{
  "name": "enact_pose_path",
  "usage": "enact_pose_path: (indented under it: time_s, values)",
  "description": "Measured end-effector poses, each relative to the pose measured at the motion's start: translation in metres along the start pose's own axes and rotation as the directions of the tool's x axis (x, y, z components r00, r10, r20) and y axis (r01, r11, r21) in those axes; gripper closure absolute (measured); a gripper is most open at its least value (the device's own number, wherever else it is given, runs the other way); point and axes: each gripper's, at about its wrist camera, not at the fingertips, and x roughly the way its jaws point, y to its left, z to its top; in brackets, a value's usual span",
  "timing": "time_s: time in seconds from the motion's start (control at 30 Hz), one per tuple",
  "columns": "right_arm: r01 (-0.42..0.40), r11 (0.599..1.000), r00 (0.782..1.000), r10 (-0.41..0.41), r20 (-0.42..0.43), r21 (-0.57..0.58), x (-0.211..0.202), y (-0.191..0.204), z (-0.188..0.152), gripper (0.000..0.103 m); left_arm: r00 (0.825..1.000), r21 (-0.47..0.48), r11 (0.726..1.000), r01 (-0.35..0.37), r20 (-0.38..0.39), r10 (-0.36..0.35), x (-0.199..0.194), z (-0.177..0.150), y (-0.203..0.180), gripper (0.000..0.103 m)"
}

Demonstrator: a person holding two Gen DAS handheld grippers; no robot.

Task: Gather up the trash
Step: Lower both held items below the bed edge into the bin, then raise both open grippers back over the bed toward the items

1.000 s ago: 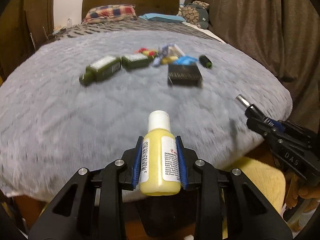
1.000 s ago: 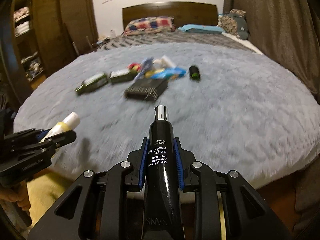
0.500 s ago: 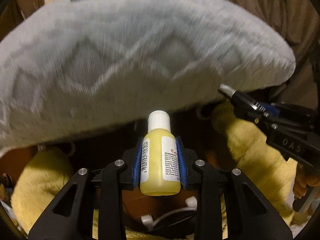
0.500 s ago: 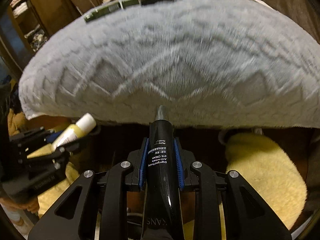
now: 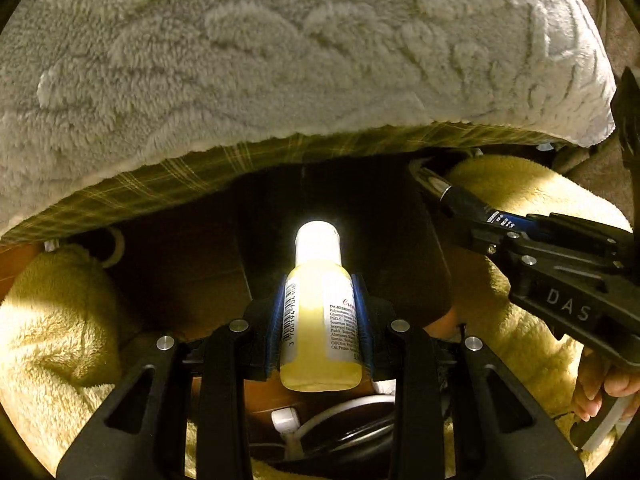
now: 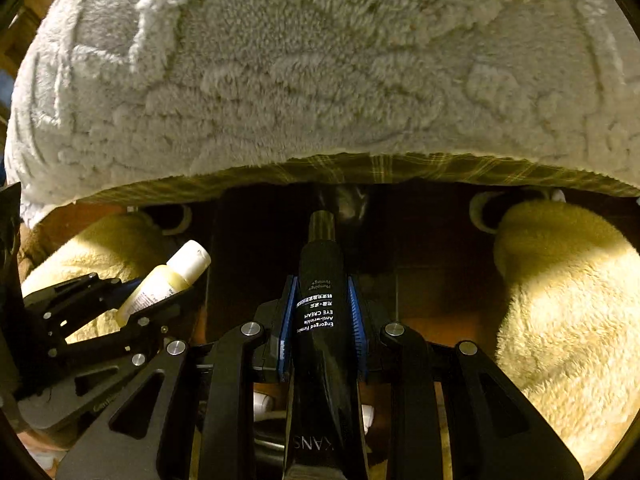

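Both tools (each gripping trash) point steeply downward.

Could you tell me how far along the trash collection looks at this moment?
Done: two items are picked up. In hand: the left tongs clamp a yellow bottle, the right tongs a black eye cream tube, both pointing below the blanket edge into a dark space. Left: neither is released; no bin is clearly visible.

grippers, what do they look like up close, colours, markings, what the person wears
Both are black plastic linkages with silver pivot screws and blue ribbed pads. The left gripper and the right gripper match. The right one's side carries raised letters "DAS" in the left wrist view. The person wears fuzzy yellow fleece.
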Motion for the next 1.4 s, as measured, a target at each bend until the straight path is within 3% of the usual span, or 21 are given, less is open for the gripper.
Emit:
enact_pose_path:
  time_s: [0.1, 0.3, 0.53, 0.7, 0.83, 1.03, 1.3, 1.4]
  values:
    - [0.006, 1.0, 1.0, -0.006, -0.001, 0.005, 0.003, 0.002, 0.012, 0.076, 1.0, -0.004, 1.0, 0.001, -0.007, -0.001, 0.007, 0.001, -0.005, 0.072]
    - [0.035, 0.999, 0.999, -0.035, 0.036, 0.015, -0.009, -0.002, 0.026, 0.073, 1.0, -0.012, 1.0, -0.01, -0.01, 0.009, 0.008, -0.003, -0.002, 0.057]
    - [0.07, 0.997, 0.98, -0.076, 0.182, 0.038, -0.058, -0.004, 0.029, 0.029, 0.997, -0.032, 0.999, -0.004, 0.076, 0.007, -0.028, 0.001, 0.001, 0.036]
    - [0.135, 0.99, 0.941, -0.139, 0.31, 0.034, -0.107, -0.007, 0.036, 0.012, 0.985, -0.02, 0.999, -0.033, 0.17, 0.036, -0.064, 0.004, -0.006, 0.026]
    - [0.17, 0.985, 0.904, -0.17, 0.392, 0.036, -0.141, -0.006, 0.043, 0.008, 0.957, -0.018, 0.996, -0.088, 0.275, 0.089, -0.104, 0.012, -0.009, 0.022]
    - [0.16, 0.986, 0.859, -0.157, 0.487, 0.036, -0.182, 0.003, 0.074, 0.004, 0.901, -0.028, 0.989, -0.146, 0.408, 0.144, -0.156, 0.042, 0.001, 0.015]
    - [0.125, 0.991, 0.84, -0.132, 0.527, 0.05, -0.184, 0.022, 0.133, 0.003, 0.857, -0.044, 0.977, -0.207, 0.473, 0.203, -0.185, 0.097, 0.023, 0.012]
    - [0.108, 0.992, 0.841, -0.124, 0.527, 0.061, -0.18, 0.028, 0.157, 0.004, 0.857, -0.027, 0.973, -0.229, 0.469, 0.215, -0.185, 0.122, 0.04, 0.012]
